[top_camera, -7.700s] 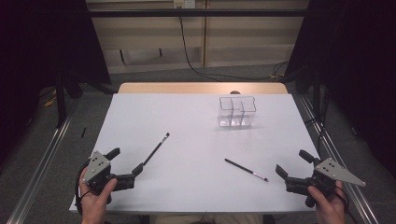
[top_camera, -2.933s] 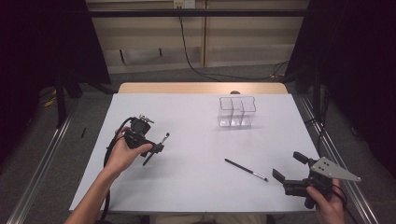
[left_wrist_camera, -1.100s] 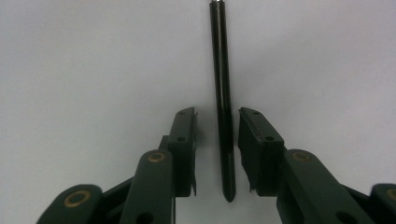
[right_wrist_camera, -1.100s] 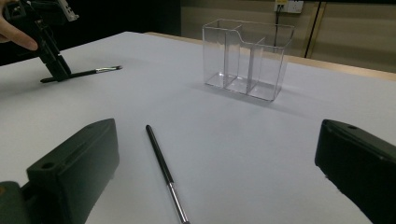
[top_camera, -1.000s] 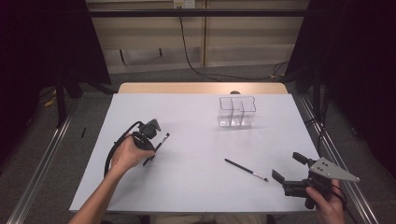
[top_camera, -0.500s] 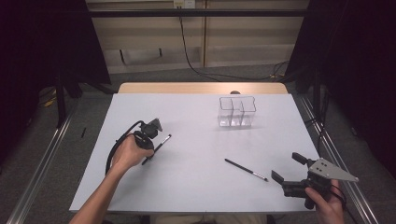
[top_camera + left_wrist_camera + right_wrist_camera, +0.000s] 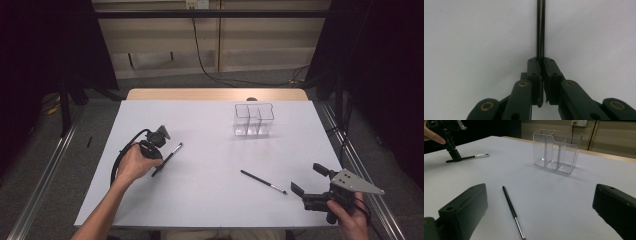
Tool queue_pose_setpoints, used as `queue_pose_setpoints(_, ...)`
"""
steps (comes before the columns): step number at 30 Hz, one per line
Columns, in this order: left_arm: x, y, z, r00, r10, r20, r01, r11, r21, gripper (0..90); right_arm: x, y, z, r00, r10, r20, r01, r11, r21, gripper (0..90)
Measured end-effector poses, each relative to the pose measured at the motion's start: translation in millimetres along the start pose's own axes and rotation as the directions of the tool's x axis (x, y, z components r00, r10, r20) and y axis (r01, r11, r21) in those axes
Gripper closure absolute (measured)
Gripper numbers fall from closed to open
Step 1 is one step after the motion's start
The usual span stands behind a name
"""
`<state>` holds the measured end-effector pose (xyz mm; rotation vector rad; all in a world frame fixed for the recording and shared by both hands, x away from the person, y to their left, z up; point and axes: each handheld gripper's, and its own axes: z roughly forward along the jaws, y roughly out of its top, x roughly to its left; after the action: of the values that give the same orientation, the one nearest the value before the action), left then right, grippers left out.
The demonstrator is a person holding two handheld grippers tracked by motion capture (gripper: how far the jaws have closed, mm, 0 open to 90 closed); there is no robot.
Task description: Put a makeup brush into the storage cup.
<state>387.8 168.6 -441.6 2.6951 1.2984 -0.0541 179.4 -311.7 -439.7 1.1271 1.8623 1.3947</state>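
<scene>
My left gripper (image 7: 156, 167) (image 7: 542, 63) points down at the white table and is shut on a thin black brush (image 7: 170, 156) (image 7: 540, 30) that lies there, left of centre; its silver tip points toward the far right. From the right gripper view that left gripper (image 7: 453, 157) stands on the brush (image 7: 472, 157). A second black brush (image 7: 263, 181) (image 7: 512, 209) lies right of centre. Behind it stands a clear three-compartment holder (image 7: 253, 119) (image 7: 556, 151), empty. My right gripper (image 7: 309, 181) is open at the table's front right corner, nothing between its fingers.
The white table (image 7: 210, 165) ends in a wooden strip at the back. A black cable (image 7: 120, 160) loops from my left gripper over the table. Metal rails run along both sides of the table on the floor.
My left hand came forward from the front left corner to the first brush and its jaws closed on it. The right gripper has hardly moved.
</scene>
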Motion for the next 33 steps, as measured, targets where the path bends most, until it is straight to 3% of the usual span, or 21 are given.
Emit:
queue_pose_setpoints(8, 7.7, -4.8, -5.7, 0.9989, -0.045, 0.014, 0.046, 0.9976, -0.052, 84.6, 0.2, 0.1, 0.2, 1.0000, -0.001, 0.002, 0.001, 1.000, 0.002, 0.0)
queue_pose_setpoints(15, 5.6, -8.5, -13.3, 0.9990, -0.033, 0.032, 0.036, 0.9939, -0.104, 84.6, -0.2, 0.0, 0.4, 1.0000, -0.001, 0.003, 0.001, 1.000, 0.003, 0.0)
queue_pose_setpoints(19, 5.8, -11.1, -17.5, 0.9985, -0.032, 0.044, 0.039, 0.9866, -0.158, 84.6, 0.0, 0.0, 0.2, 1.0000, -0.001, 0.003, 0.001, 1.000, 0.002, 0.0)
queue_pose_setpoints(23, 6.7, -14.8, -20.5, 0.9988, -0.016, 0.047, 0.024, 0.9840, -0.177, 84.6, -0.4, -0.1, 0.2, 1.0000, 0.001, 0.004, -0.001, 1.000, 0.001, 0.0)
queue_pose_setpoints(26, 6.7, -17.0, -22.4, 0.9984, -0.007, 0.056, 0.019, 0.9780, -0.208, 84.6, -0.1, -0.1, 0.4, 1.0000, -0.003, 0.003, 0.002, 1.000, 0.004, 0.0)
queue_pose_setpoints(29, 5.6, -19.5, -24.8, 0.9968, 0.012, 0.079, 0.010, 0.9645, -0.264, 84.6, 0.0, -0.1, 0.6, 1.0000, -0.003, 0.003, 0.003, 1.000, 0.004, 0.0)
queue_pose_setpoints(31, 4.0, -20.3, -25.0, 0.9964, -0.002, 0.085, 0.025, 0.9606, -0.277, 84.6, -0.1, -0.1, 0.5, 1.0000, -0.003, 0.003, 0.003, 1.000, 0.004, 0.0)
queue_pose_setpoints(33, 3.8, -22.4, -26.8, 0.9955, 0.018, 0.093, 0.012, 0.9502, -0.311, 84.6, 0.0, -0.1, 0.5, 1.0000, -0.001, 0.004, 0.001, 1.000, 0.004, 0.0)
